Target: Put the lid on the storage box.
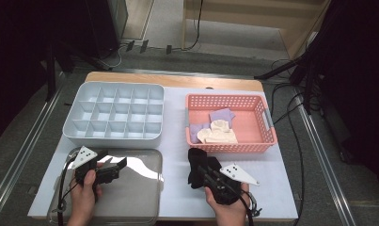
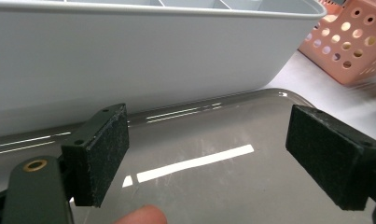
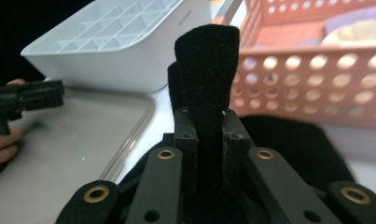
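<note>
Black sock [image 3: 205, 70] pinched in right claw [image 3: 209, 126]

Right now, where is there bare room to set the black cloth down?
Free: the shiny metal tray under the left gripper, and the white tabletop strip before the pink perforated basket. The basket's left half is crowded with cloths.

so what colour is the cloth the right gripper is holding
Black. The cloth shows best in the right gripper view.
</note>
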